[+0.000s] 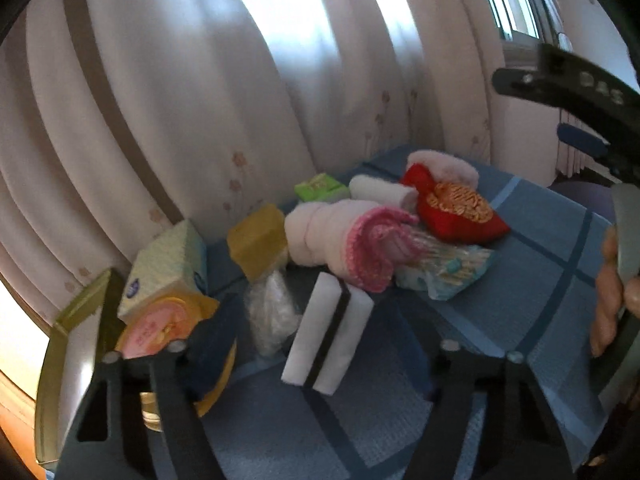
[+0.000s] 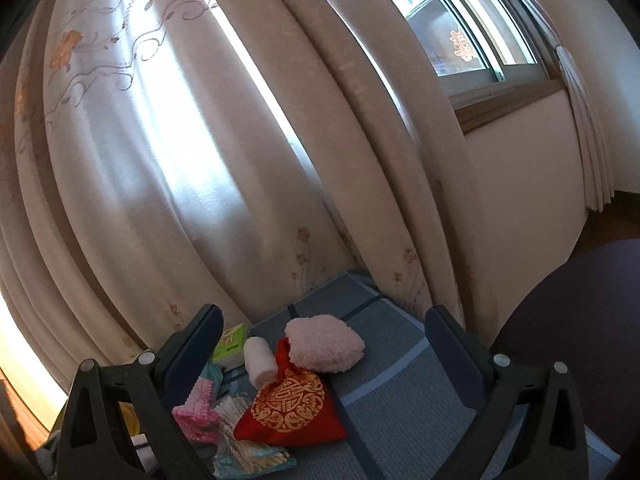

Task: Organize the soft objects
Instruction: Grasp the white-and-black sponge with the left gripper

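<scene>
Soft things lie heaped on a blue checked tablecloth (image 1: 532, 240). In the left wrist view: a red pouch with gold pattern (image 1: 456, 208), a pale pink fluffy pad (image 1: 444, 164), a white roll (image 1: 382, 192), a pink-trimmed rolled cloth (image 1: 344, 240), a white-and-black sponge block (image 1: 328, 340), a yellow sponge (image 1: 258, 240). My left gripper (image 1: 312, 364) is open and empty, just before the sponge block. My right gripper (image 2: 324, 360) is open and empty above the red pouch (image 2: 292, 408) and pink pad (image 2: 324, 344); its body shows at the right edge of the left view.
A tissue box (image 1: 168, 268), a round pink-lidded tub (image 1: 156, 328), a green box (image 1: 320, 188), a clear bag (image 1: 272, 316) and a cotton-swab packet (image 1: 444, 272) lie among them. An open box (image 1: 64, 344) stands at left. Curtains (image 2: 200, 160) hang close behind the table.
</scene>
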Action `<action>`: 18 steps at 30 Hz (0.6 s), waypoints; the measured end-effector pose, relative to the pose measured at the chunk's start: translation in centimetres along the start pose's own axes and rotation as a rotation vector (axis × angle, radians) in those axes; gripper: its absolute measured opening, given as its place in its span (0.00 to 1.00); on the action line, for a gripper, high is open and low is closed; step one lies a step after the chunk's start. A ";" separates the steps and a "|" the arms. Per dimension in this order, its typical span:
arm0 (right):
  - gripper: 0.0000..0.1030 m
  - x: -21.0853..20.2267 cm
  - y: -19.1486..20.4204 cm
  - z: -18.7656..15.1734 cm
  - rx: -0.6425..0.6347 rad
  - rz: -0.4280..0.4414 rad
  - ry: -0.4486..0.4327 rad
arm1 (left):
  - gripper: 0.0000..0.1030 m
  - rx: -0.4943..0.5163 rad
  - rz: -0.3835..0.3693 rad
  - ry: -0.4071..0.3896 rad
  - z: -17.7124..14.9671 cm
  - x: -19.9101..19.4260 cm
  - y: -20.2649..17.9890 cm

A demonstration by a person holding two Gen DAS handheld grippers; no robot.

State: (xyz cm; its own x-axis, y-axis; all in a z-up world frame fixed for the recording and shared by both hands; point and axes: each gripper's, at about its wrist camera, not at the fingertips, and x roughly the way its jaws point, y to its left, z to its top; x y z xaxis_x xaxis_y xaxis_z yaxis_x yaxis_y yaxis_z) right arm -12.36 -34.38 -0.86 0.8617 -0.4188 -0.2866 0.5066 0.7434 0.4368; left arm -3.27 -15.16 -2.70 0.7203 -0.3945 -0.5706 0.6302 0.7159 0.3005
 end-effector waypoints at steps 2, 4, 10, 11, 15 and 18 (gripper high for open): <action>0.99 0.0 0.0 0.0 -0.002 0.000 0.000 | 0.42 -0.019 -0.029 0.033 0.1 0.8 0.4; 0.99 0.0 0.1 0.0 -0.005 0.000 0.001 | 0.35 -0.038 -0.062 0.059 0.2 1.4 0.6; 0.99 0.0 -0.1 0.0 0.000 -0.002 0.001 | 0.29 -0.062 -0.109 0.082 0.2 2.1 0.8; 0.99 0.0 -0.1 0.0 0.000 -0.004 -0.001 | 0.29 -0.065 -0.110 0.064 0.2 1.7 0.9; 0.99 -0.1 0.1 0.0 -0.008 0.006 -0.003 | 0.29 -0.107 -0.126 -0.056 -0.1 -0.8 1.7; 0.99 -0.1 0.5 0.0 -0.031 0.022 0.000 | 0.29 -0.153 -0.145 -0.148 -0.7 -3.0 2.6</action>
State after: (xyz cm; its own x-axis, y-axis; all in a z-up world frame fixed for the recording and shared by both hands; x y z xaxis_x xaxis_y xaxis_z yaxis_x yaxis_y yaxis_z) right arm -12.15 -33.96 -0.66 0.8725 -0.4023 -0.2773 0.4865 0.7680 0.4165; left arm -3.98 -11.73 -0.75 0.6673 -0.5714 -0.4776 0.6869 0.7201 0.0983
